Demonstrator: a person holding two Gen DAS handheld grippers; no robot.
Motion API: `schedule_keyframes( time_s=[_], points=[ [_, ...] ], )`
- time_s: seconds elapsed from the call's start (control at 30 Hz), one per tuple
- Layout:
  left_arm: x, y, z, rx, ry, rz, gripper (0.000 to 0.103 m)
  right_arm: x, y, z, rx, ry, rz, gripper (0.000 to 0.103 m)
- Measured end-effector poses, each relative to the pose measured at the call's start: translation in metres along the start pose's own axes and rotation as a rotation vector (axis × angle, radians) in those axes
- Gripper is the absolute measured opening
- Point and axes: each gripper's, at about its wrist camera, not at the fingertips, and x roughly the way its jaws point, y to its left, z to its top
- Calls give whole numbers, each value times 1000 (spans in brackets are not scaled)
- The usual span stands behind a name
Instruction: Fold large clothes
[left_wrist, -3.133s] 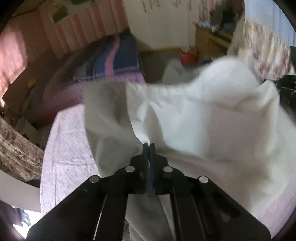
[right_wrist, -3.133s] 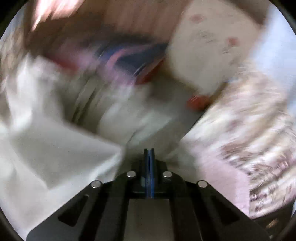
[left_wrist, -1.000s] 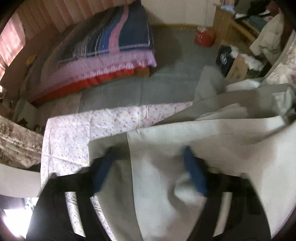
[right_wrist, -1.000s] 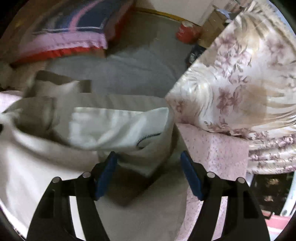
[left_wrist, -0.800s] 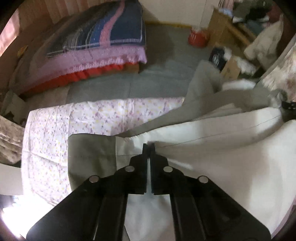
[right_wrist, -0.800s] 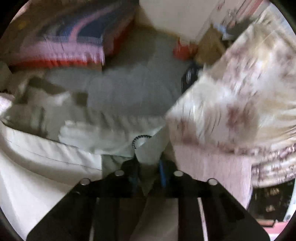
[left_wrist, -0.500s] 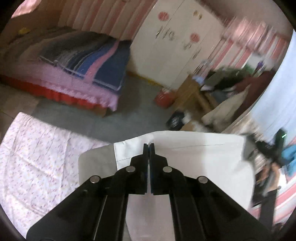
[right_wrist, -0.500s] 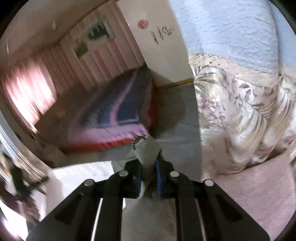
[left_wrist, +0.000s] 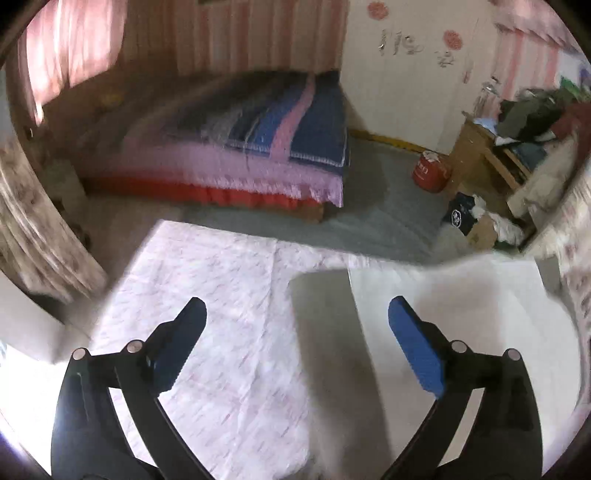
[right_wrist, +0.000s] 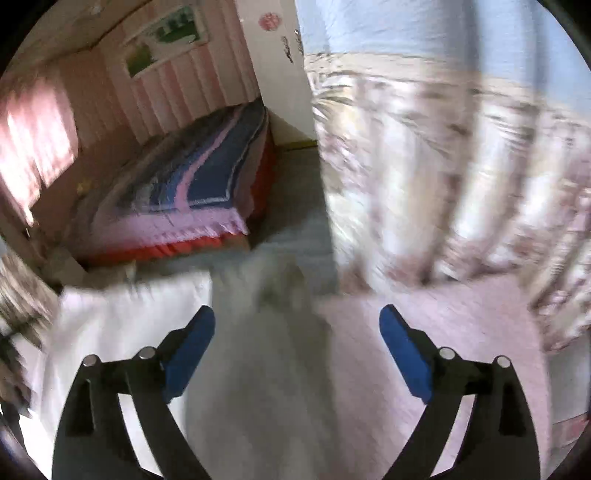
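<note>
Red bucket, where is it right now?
In the left wrist view, the red bucket stands on the grey floor, upper right, between the striped bed and wooden shelf.

Dim, pinkish room light, brightest at the curtained window (left_wrist: 70, 55) on the left, which glows overexposed. Both fisheye views bend hard at their dark round edges. The right wrist view is heavily smeared by motion; the left is softer only toward its sides, with white glare bottom left.
</note>
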Motion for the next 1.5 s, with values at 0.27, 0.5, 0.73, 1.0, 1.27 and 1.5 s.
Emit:
schedule_keyframes(
  time_s=[0.27,0.5,0.73,1.0,1.27,1.5],
  points=[
    [-93,-15,-130,0,-14,-174,100,-39,-6,-126,-38,1,32,91],
    [-67,-33,-175,9,41,-155,94,-25,-14,-137,94,-8,111,91],
    [-46,-27,-175,-90,44,-268,44,-15,11,-136,78,13,153,31],
    [-89,0,-157,-220,54,-519,26,-110,11,-144,90,-131,279,6],
    [-135,19,-224,-129,124,-564,30,-148,-2,-216,-5,-2,112,10],
    [-98,52,-249,-266,172,-547,51,-133,-57,-233,195,18,110,44]
  ],
)
